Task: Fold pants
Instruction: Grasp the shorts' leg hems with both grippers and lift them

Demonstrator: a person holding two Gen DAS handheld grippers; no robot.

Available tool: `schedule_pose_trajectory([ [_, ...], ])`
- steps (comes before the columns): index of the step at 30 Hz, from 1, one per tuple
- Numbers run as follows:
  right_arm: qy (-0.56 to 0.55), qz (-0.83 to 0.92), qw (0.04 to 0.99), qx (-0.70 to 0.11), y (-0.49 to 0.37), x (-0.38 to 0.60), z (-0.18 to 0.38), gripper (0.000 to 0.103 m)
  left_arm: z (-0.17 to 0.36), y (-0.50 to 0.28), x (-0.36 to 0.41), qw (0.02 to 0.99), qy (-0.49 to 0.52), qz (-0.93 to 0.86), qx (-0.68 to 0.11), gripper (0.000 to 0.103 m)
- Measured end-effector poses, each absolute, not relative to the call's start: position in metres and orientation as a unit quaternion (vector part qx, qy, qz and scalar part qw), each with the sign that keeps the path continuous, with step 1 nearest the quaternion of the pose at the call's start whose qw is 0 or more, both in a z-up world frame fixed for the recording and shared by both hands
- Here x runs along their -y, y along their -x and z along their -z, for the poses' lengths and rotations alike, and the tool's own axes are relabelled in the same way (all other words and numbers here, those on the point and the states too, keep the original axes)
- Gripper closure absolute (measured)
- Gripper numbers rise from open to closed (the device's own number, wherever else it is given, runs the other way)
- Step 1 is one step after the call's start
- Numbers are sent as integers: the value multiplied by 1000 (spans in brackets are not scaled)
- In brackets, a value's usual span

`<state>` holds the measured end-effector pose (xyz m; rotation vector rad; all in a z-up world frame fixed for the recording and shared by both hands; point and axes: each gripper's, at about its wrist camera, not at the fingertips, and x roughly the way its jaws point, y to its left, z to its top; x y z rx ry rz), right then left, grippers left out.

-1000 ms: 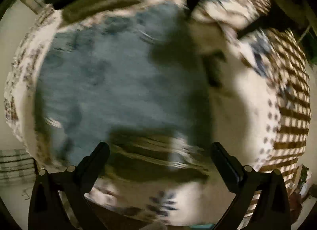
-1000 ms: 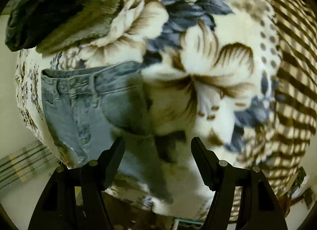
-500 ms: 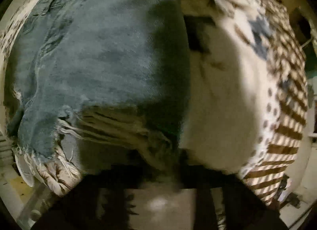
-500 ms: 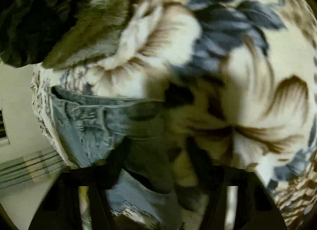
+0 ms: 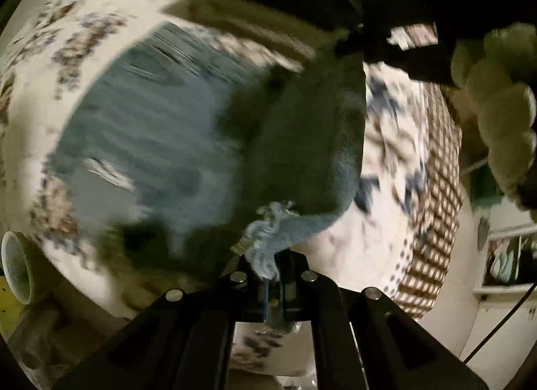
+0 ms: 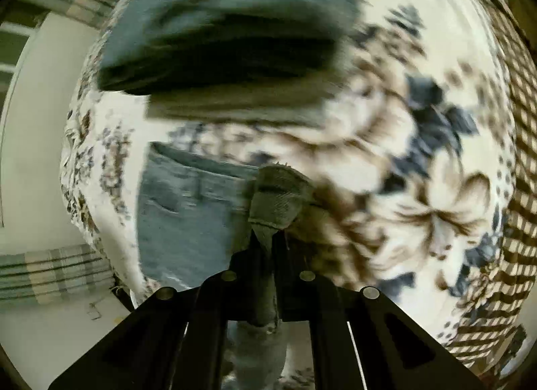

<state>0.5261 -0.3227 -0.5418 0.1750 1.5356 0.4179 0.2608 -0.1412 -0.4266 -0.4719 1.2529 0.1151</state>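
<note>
Faded blue denim pants (image 5: 151,141) with frayed hems lie on a floral blanket (image 5: 386,141). My left gripper (image 5: 272,269) is shut on a frayed corner of the pants (image 5: 268,239), lifted off the blanket. My right gripper (image 6: 268,242) is shut on a bunched fold of the pants (image 6: 275,202); the waistband and a pocket (image 6: 188,202) lie flat to its left. The other gripper shows dark at the top right of the left wrist view (image 5: 402,20). Both views are motion-blurred.
A folded dark garment stack (image 6: 228,27) lies on the blanket (image 6: 419,161) beyond the pants. A checked blanket border (image 6: 517,161) runs along the right. A plaid rug (image 6: 50,272) lies on the floor at left. A cup (image 5: 16,269) sits at lower left.
Both grippers were open above the pants a second ago. They dropped onto the denim, closed on it, and now lift the gripped fabric.
</note>
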Motion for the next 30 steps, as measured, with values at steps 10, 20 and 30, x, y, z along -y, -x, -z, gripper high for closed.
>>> schedule_pose_trajectory([
  [10,9,-228,693,-684,-524,129,527,96,430,-242,13,783,279,-168,-530,101],
  [20,120,-228,682,-684,-523,-23,591,96,493,-242,-89,761,292,-230,-532,101],
  [30,124,-265,635,-714,-518,-40,607,19,523,-202,-136,710,393,-266,-520,46],
])
